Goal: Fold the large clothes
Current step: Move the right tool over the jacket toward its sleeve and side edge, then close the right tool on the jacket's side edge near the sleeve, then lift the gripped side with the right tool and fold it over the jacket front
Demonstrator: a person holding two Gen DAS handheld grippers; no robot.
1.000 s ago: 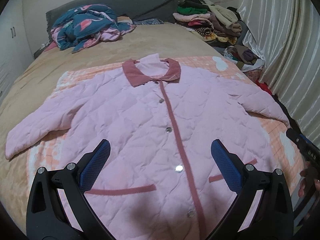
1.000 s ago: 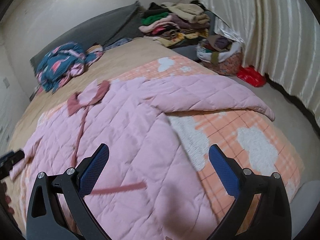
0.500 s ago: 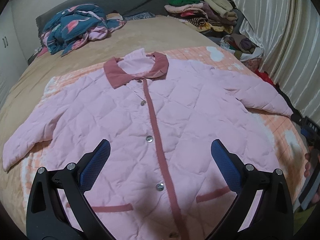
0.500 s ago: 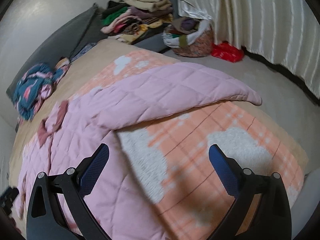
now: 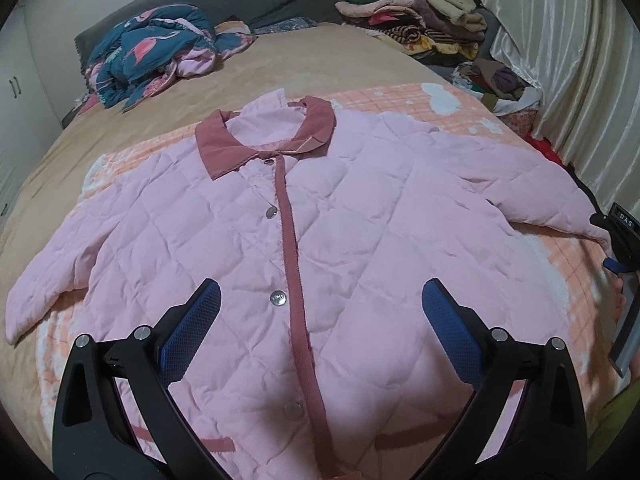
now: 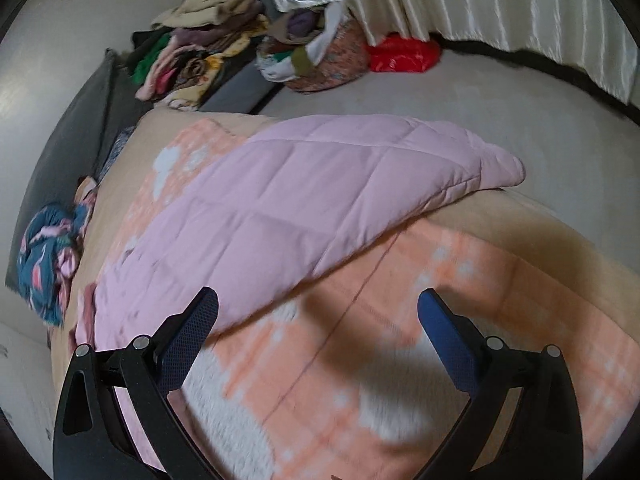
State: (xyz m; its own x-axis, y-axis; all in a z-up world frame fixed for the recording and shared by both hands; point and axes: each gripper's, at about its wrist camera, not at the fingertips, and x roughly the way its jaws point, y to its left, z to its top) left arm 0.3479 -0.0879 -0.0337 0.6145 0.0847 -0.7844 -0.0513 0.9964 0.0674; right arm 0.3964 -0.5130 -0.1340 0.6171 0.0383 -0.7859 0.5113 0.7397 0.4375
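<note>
A pink quilted jacket point(image 5: 360, 240) with a dusty-red collar point(image 5: 224, 140) and button placket lies flat, front up, both sleeves spread, on an orange-and-white checked blanket point(image 5: 400, 96). My left gripper point(image 5: 320, 300) hovers open above the jacket's lower front, nothing between its blue pads. Over the blanket point(image 6: 360, 340), my right gripper point(image 6: 318, 308) is open and empty, just short of the jacket's right sleeve point(image 6: 320, 192), whose cuff point(image 6: 504, 168) reaches the bed edge. The right gripper's body point(image 5: 624, 240) shows at the left wrist view's right edge.
A blue flamingo-print quilt point(image 5: 152, 48) is bunched at the head of the tan bed point(image 5: 320, 60). Stacked clothes point(image 6: 200, 48), a full patterned bag point(image 6: 316, 56) and a red bag point(image 6: 400, 52) sit on the floor by the shiny curtain point(image 6: 500, 12).
The left gripper has drifted up the jacket front toward the collar. The right gripper has swung right toward the outstretched sleeve and the bed edge. Both stayed open.
</note>
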